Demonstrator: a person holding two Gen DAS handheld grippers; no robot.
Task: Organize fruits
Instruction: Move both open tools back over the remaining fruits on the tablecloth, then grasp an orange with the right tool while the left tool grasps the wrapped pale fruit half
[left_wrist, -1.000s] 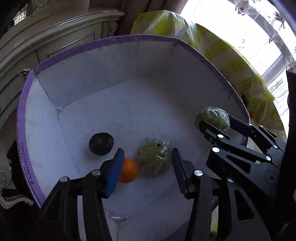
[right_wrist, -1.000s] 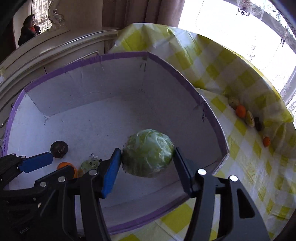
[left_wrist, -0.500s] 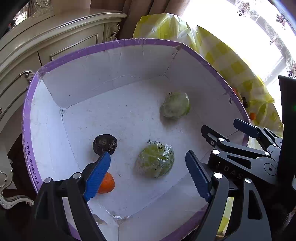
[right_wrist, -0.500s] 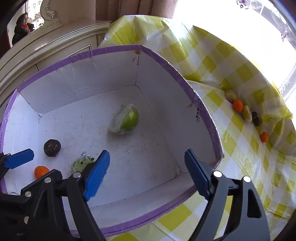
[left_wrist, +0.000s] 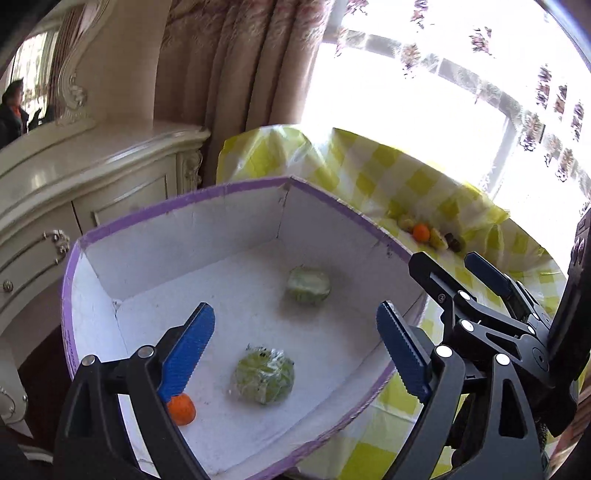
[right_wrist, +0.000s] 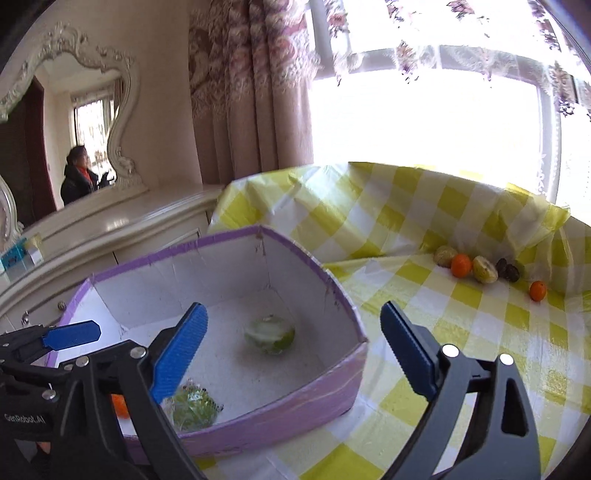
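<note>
Daylight is flooding through the window behind patterned curtains, washing out the far edge of the worktop, which is wearing a yellow-and-white checked cloth with loose folds bunching at the back. An ornate cream cabinet and a mirror are standing to the left; a person is showing in the mirror's reflection. A white cardboard box with a purple rim is sitting on the cloth and already holding a cabbage toward its far corner, a wrapped green vegetable nearer the front, and an orange partly hidden behind the left gripper. Both jaws have just been opening: the left gripper is standing wide with nothing between its pads, and the right gripper is likewise gaping empty above the box rim. Remaining fruits are lying in a row near the cloth's back fold, with one more small orange just apart to the right. In my judgement the step in hand is clearing the box and reaching for that row. Doing it well is calling for lifting clear of the rim, approaching one round piece at a time with jaws wide, centring it between the pads, and closing gently, since neighbouring pieces are touching and may roll on the slick cloth.
</note>
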